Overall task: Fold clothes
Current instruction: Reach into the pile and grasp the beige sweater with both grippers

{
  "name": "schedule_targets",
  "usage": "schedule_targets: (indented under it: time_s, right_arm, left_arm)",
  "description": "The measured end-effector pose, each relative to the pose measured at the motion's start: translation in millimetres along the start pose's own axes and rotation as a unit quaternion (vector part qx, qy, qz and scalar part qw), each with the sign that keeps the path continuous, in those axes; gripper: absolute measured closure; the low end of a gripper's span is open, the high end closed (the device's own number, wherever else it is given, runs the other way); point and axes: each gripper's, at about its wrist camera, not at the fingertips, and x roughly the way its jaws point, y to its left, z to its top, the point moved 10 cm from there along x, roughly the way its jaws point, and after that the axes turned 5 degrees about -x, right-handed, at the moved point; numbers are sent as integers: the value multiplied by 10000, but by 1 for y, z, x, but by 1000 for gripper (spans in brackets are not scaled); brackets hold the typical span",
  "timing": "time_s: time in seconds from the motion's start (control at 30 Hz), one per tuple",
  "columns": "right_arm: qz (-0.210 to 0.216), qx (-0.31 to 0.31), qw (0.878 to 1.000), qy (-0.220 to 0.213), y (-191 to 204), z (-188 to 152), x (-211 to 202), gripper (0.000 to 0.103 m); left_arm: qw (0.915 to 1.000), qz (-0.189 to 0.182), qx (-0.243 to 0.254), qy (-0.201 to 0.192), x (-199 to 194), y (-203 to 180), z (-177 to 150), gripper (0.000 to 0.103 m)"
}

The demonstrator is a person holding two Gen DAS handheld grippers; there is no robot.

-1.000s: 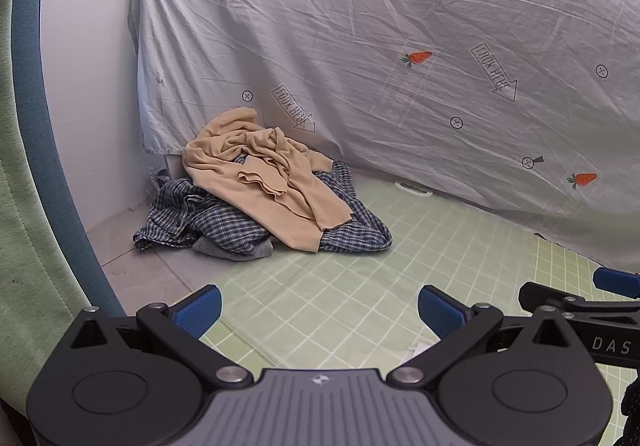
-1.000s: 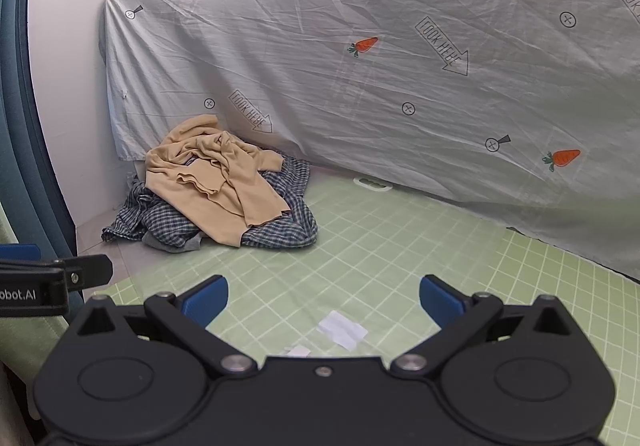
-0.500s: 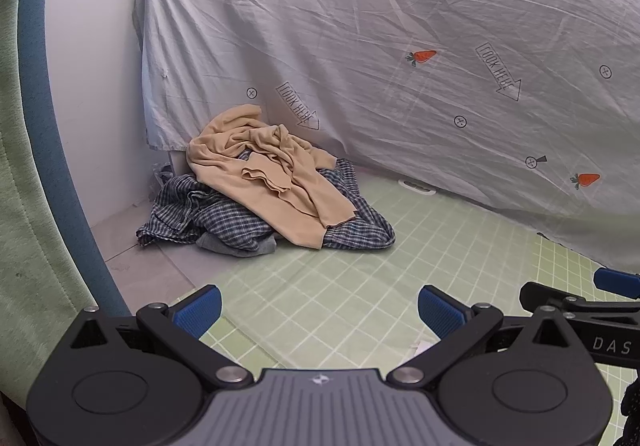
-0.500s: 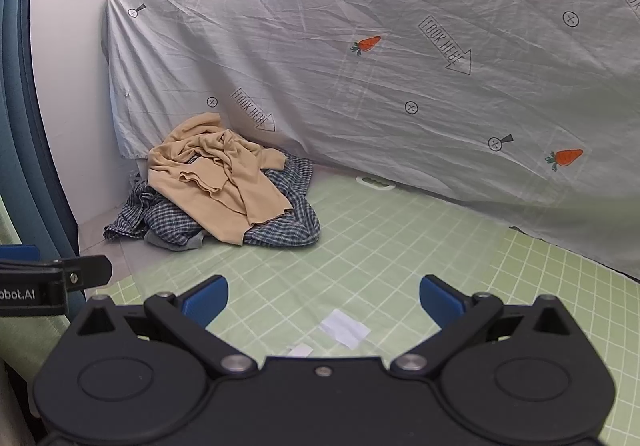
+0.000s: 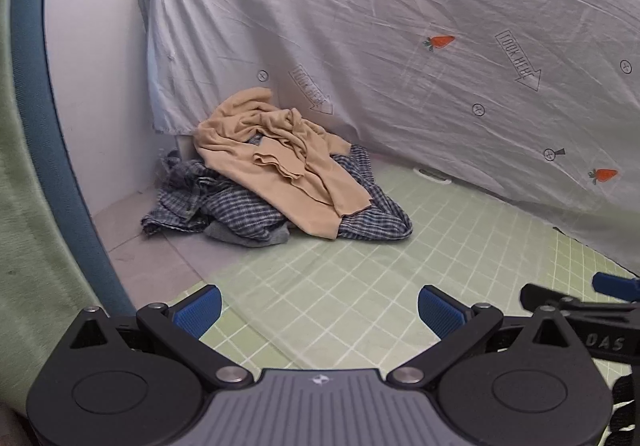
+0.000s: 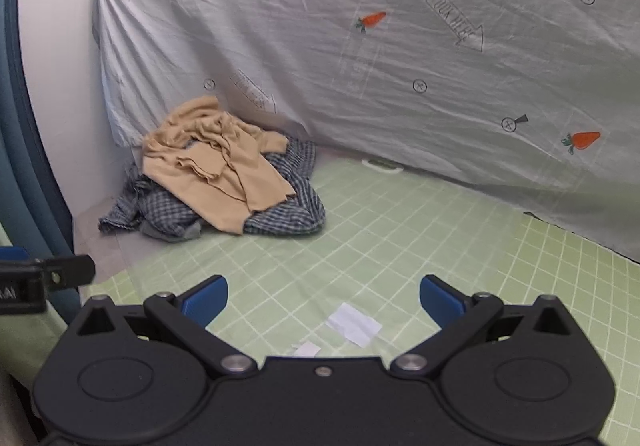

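Note:
A crumpled tan garment (image 5: 280, 162) (image 6: 216, 166) lies on top of a blue plaid shirt (image 5: 240, 206) (image 6: 288, 206) in a heap at the far left corner of the green grid mat (image 5: 360, 278) (image 6: 400, 230). A grey piece (image 5: 244, 236) peeks out under the plaid. My left gripper (image 5: 318, 312) is open with nothing between its blue pads, well short of the heap. My right gripper (image 6: 322, 296) is open too and holds nothing. Each gripper shows at the edge of the other's view: the right gripper (image 5: 580, 294) and the left gripper (image 6: 44, 278).
A grey sheet (image 5: 440, 46) (image 6: 400, 46) printed with carrots and arrows hangs behind the mat. A white wall (image 5: 100, 86) and a teal and green curtain (image 5: 36, 166) stand on the left. Two white paper scraps (image 6: 354, 324) lie on the mat near the right gripper.
Both grippers have drifted forward and slightly left, so the clothes heap sits a little larger and more central in both views. Both stayed open.

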Motion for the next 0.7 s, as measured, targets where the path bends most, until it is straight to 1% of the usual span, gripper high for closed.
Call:
schedule_targets:
  time_s: [0.03,0.2,0.33,0.47,0.57,0.63,0.7]
  right_arm:
    - [-11,-4,10000,45,1,-1,5,0]
    - [8,204,9983,545,4,-12,43,0]
    - [-230,5,9968,769,4,-8,77,0]
    - [-332,-26,9963,792,3,17,117,0]
    - [-324,-13,9967,741,0,47,155,1]
    - [-341,-62,9972,657,1,70,183,6]
    - [-329,-113,9977,588,5,93,213,9]
  left_arm:
    - [10000,6,-18,73,9,3,2,0]
    - [9990,35,-106,437,52,16,12,0]
    - [9973,68,-197,699,87,28,24,0]
    - [9963,209,-530,637,136,55,65,0]
    - [9947,318,-778,585,173,76,97,0]
    - [9933,423,-941,518,198,95,118,0]
    - [9913,538,-1117,453,224,115,138,0]
